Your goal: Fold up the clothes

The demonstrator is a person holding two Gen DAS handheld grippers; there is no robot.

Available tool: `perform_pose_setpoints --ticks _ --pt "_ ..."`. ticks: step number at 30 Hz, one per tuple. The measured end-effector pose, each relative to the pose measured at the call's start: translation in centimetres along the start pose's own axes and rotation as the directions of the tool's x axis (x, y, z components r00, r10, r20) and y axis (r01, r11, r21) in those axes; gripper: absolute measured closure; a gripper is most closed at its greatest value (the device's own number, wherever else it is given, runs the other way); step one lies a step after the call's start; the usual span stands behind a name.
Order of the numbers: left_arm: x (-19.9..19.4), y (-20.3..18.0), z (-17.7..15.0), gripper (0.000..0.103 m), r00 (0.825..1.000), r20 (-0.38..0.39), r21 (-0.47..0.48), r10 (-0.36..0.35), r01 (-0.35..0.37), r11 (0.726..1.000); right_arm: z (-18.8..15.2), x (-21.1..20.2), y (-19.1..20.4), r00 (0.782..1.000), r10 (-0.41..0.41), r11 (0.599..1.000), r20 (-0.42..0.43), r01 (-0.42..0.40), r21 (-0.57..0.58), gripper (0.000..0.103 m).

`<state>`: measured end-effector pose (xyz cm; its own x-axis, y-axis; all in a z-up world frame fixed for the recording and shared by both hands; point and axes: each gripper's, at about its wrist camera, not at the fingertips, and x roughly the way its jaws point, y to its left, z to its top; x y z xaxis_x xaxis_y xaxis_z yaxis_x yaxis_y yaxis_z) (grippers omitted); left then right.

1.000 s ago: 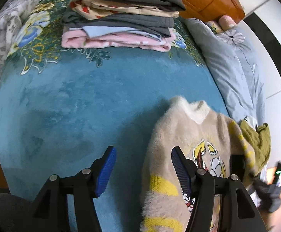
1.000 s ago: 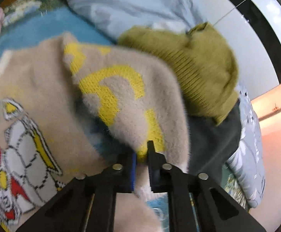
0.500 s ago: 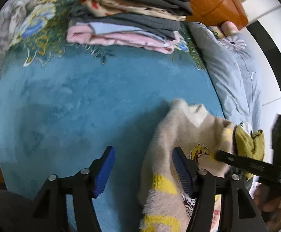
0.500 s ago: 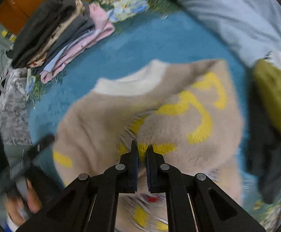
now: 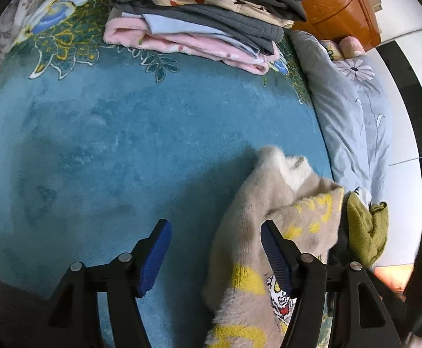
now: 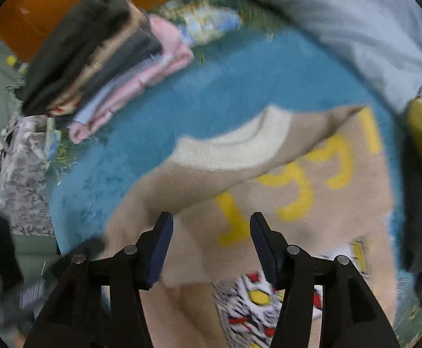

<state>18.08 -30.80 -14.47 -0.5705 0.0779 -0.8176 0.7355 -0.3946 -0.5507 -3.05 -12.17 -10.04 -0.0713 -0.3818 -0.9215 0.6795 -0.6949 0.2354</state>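
A fluffy beige sweater point(image 5: 272, 217) with yellow marks and a cartoon print lies on the blue blanket point(image 5: 124, 145). Its right sleeve is folded across the front, seen in the right wrist view point(image 6: 283, 179). My left gripper point(image 5: 215, 256) is open and empty, low over the sweater's left edge, with one finger over the blanket and the other over the sweater. My right gripper point(image 6: 211, 246) is open and empty, just above the folded sleeve.
A stack of folded clothes point(image 5: 205, 20) sits at the far end of the blanket, also in the right wrist view point(image 6: 100, 63). A grey-blue pillow point(image 5: 353, 110) and an olive knit garment point(image 5: 364, 229) lie to the right. An orange wooden headboard point(image 5: 338, 0) stands behind.
My right gripper carried the sweater's sleeve across the front, then opened and let it go. The left gripper stayed open and shifted slightly forward.
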Motion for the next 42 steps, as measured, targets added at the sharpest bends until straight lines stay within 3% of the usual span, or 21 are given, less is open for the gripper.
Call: perform_pose_setpoints --ticks 3,7,11,16,17,18,20,22,25,27,30,33,34,35,41,42 --pt "0.1 0.3 0.2 0.035 1.0 0.0 -0.019 -0.005 0.005 1.0 -5.2 -2.1 0.1 0.993 0.12 0.993 -0.022 -0.12 -0.002 0.046" --pt "0.2 0.0 0.0 0.035 1.0 -0.01 -0.005 0.002 -0.002 1.0 -13.9 -2.6 -0.7 0.955 0.278 0.958 -0.105 -0.268 0.101 0.046" --pt "-0.8 -0.5 -0.3 0.034 0.999 0.025 0.038 0.025 -0.026 0.999 -19.5 -0.1 -0.3 0.923 0.32 0.942 -0.212 -0.287 0.172 0.046" --pt "-1.7 0.2 -0.2 0.034 0.999 0.048 0.008 0.012 -0.013 1.0 -22.1 2.3 0.0 0.904 0.287 0.952 -0.317 -0.231 0.203 0.046" --pt "-1.7 0.3 -0.2 0.034 0.999 0.049 0.0 0.013 -0.013 1.0 -22.3 2.4 0.0 0.899 0.294 0.949 -0.323 -0.234 0.212 0.049" --pt "-1.8 0.2 -0.2 0.034 0.999 0.052 0.002 0.016 -0.016 1.0 -22.4 2.4 0.1 0.888 0.327 0.937 -0.323 -0.261 0.232 0.067" --pt "-2.0 0.1 -0.3 0.034 0.998 0.059 0.006 0.021 -0.021 1.0 -22.4 2.4 0.4 0.881 0.342 0.932 -0.326 -0.275 0.235 0.09" --pt "-2.2 0.1 -0.4 0.034 0.997 0.07 0.007 0.022 -0.022 1.0 -21.7 1.9 -0.3 0.864 0.437 0.881 -0.25 -0.355 0.313 0.092" --pt "-2.5 0.1 -0.4 0.034 0.996 0.086 0.009 0.023 -0.024 1.0 -20.6 1.0 -1.4 0.815 0.57 0.768 -0.107 -0.482 0.422 0.092" --pt "-2.8 0.1 -0.4 0.034 0.995 0.101 0.008 0.019 -0.02 1.0 -19.3 0.1 -1.7 0.744 0.669 0.662 0.004 -0.598 0.452 0.092" --pt "-4.8 0.1 -0.6 0.034 0.977 0.209 0.015 -0.032 0.03 0.999 -16.9 -1.4 -2.1 0.602 0.782 0.49 0.161 -0.755 0.436 0.092" --pt "-6.2 0.3 -0.6 0.034 0.957 0.287 0.019 -0.038 0.034 0.999 -15.0 -2.3 -3.5 0.471 0.823 0.326 0.317 -0.849 0.415 0.092" --pt "-6.4 0.4 -0.6 0.034 0.954 0.298 0.012 -0.035 0.033 0.999 -14.4 -2.3 -4.3 0.44 0.82 0.279 0.367 -0.866 0.414 0.092" --pt "-6.3 0.5 -0.5 0.034 0.955 0.294 0.001 -0.032 0.033 0.999 -14.0 -2.2 -4.6 0.428 0.811 0.255 0.398 -0.872 0.417 0.092" --pt "-4.4 0.6 -0.2 0.034 0.975 0.224 -0.018 -0.004 0.008 1.0 -9.1 -2.6 -10.9 0.406 0.692 0.172 0.596 -0.896 0.41 0.093" --pt "-3.8 0.4 -0.3 0.034 0.98 0.201 -0.009 0.002 0.0 1.0 -8.3 -2.4 -11.7 0.413 0.672 0.165 0.615 -0.893 0.418 0.093"
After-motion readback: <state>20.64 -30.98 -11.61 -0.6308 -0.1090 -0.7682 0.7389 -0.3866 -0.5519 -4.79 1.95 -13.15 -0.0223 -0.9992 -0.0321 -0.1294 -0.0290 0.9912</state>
